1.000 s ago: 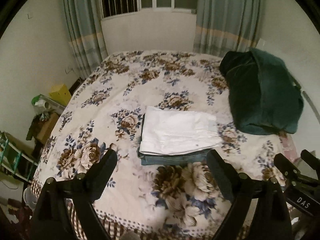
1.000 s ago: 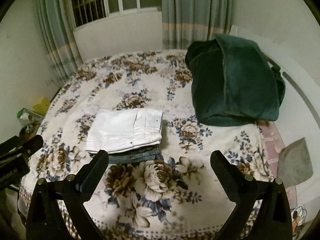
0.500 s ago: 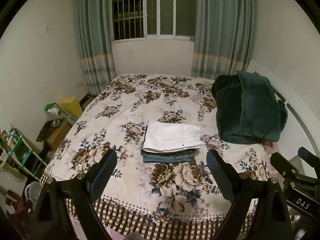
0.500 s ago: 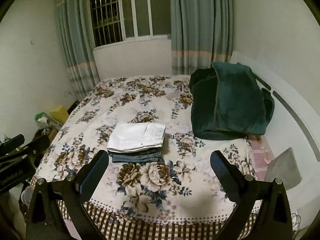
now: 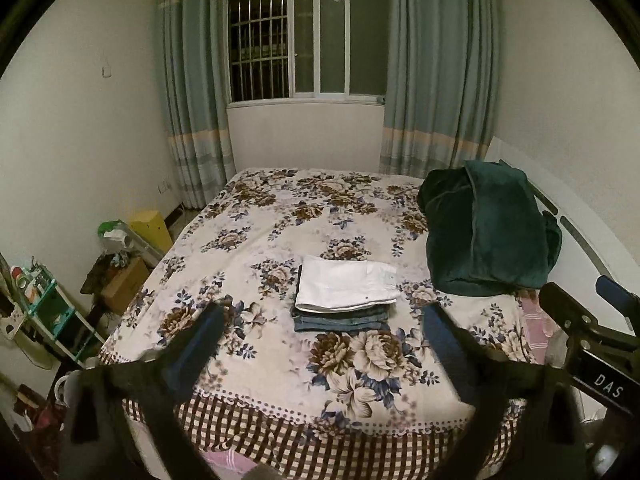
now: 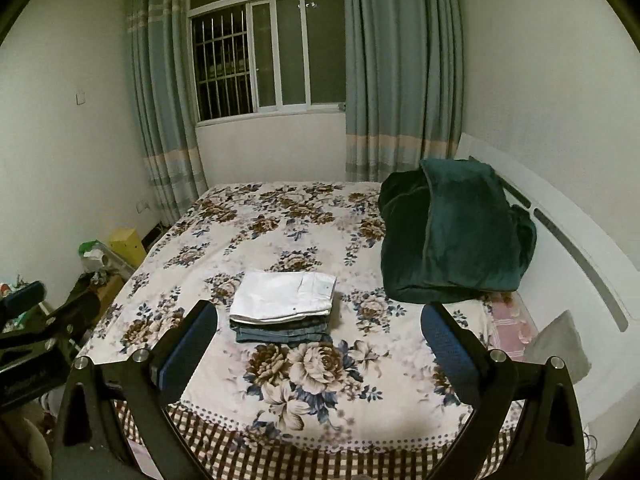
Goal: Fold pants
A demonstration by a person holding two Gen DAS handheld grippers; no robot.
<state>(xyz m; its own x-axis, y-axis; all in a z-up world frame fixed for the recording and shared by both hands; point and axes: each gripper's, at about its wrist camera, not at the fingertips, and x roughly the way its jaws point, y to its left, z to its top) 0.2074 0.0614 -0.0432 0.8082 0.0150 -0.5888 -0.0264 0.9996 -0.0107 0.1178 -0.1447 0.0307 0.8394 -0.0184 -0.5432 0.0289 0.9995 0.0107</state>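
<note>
The white pants [image 5: 346,286] lie folded into a neat rectangle on the bed [image 5: 280,208], stacked squarely on top of folded blue jeans [image 5: 340,320] whose edge peeks out along the near side. In the right wrist view the same white pants [image 6: 284,298] sit over the jeans [image 6: 280,334], near the middle of the floral bedspread [image 6: 304,364]. To the right, well apart from the stack, a dark green blanket [image 5: 488,236] is heaped against the white headboard [image 6: 568,248]. The left tool [image 5: 320,340] hangs off the foot of the bed, fingers spread wide and gripping nothing. The right tool [image 6: 318,340] is spread wide too, empty, clear of the fabric. Behind the bed, striped blue curtains [image 5: 196,100] frame a barred window [image 5: 308,40], and a yellow box [image 5: 150,230] stands on the floor at left.
</note>
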